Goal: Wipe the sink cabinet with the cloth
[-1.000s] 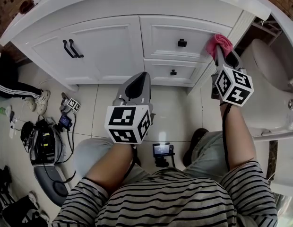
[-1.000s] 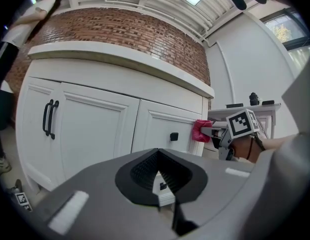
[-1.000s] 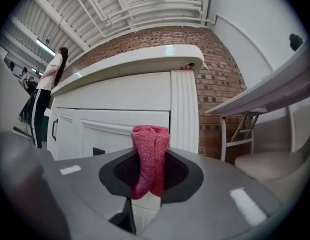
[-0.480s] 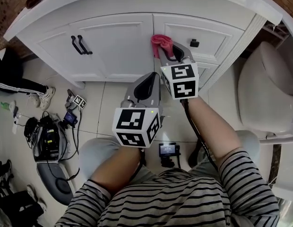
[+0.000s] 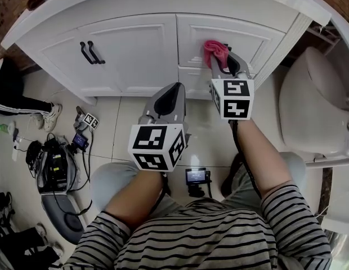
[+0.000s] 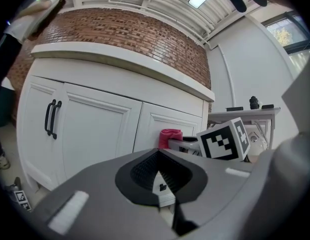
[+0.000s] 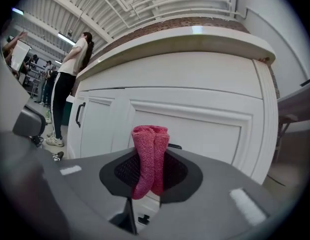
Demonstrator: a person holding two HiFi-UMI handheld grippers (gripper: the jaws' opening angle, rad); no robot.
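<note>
The white sink cabinet point(image 5: 141, 44) fills the top of the head view, with two doors on the left and drawers on the right. My right gripper point(image 5: 222, 62) is shut on a pink cloth point(image 5: 215, 50) and presses it against the left part of the top drawer front. In the right gripper view the cloth point(image 7: 151, 156) stands folded between the jaws, with the drawer panel point(image 7: 210, 129) just behind it. My left gripper point(image 5: 171, 91) hangs lower, in front of the cabinet base, shut and empty. The left gripper view shows the cloth point(image 6: 170, 135) ahead and to the right.
Two black door handles point(image 5: 89, 52) sit on the left doors. A white toilet point(image 5: 312, 103) stands to the right. Electronic gear and cables point(image 5: 53, 170) lie on the tiled floor at left, and a small device point(image 5: 195, 176) between my knees. A person point(image 7: 70, 79) stands far left.
My right gripper swept the cloth from the drawer's right end leftward to the door edge, then back right onto the drawer's left part. The left gripper barely moved.
</note>
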